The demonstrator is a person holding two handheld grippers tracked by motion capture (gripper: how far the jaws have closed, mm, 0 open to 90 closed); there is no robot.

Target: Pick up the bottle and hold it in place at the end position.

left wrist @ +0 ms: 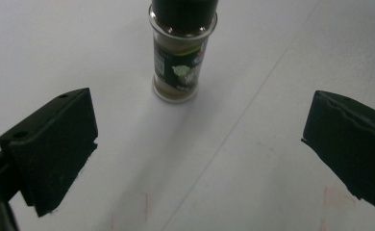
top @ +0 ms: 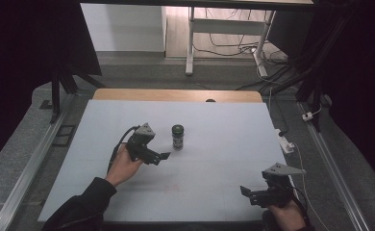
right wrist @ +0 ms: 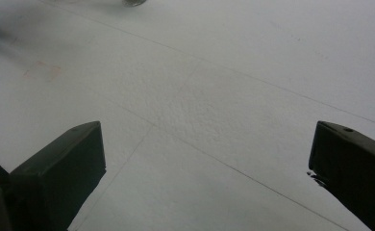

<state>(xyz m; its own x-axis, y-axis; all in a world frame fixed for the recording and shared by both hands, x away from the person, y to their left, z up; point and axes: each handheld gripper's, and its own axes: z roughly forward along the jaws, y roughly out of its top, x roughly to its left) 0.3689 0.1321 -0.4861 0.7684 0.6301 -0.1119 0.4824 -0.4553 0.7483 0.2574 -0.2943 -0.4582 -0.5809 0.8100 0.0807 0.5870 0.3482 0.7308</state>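
One spice jar (top: 178,136) upright on the table (top: 224,144), two grippers, left (top: 162,156) and right (top: 244,191), jaws wide, empty.

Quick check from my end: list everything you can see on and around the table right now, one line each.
Small glass spice jar with black lid: one, brown contents, upright mid-table, apart from both grippers.
White table sheet: one, over a wooden top.
White desk frame: one, on the floor behind.
White power strip: one, right of the table.
Left gripper: black, open, aimed at the jar.
Right gripper: black, open, near front right edge.
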